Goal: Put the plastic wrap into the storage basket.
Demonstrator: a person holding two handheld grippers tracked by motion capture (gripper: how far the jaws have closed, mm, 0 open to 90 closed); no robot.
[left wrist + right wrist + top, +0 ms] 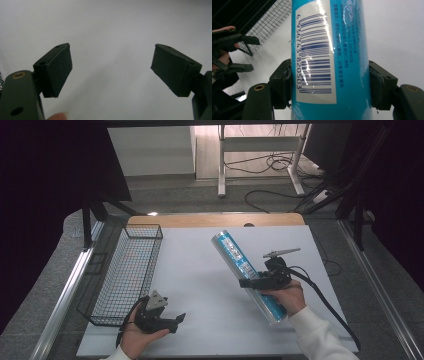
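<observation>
A long blue cylindrical tube (245, 270) with a clear wrap and a barcode label (317, 55) is held aslant above the white table (200, 270), right of centre. My right gripper (262, 281) is shut on the tube near its lower third, a jaw pressed on each side of the tube (329, 82). My left gripper (172, 320) rests low at the table's front left, open, with nothing between its pads (58, 70) but bare white tabletop (112, 37). Far off in the right gripper view, the left gripper (234, 53) appears beside the basket.
A black wire basket (127, 270) lies along the table's left side, its near corner close to my left gripper; its mesh (265, 17) appears behind the tube. A wooden strip (215, 220) borders the far edge. Cables and a desk frame (260, 150) occupy the floor beyond.
</observation>
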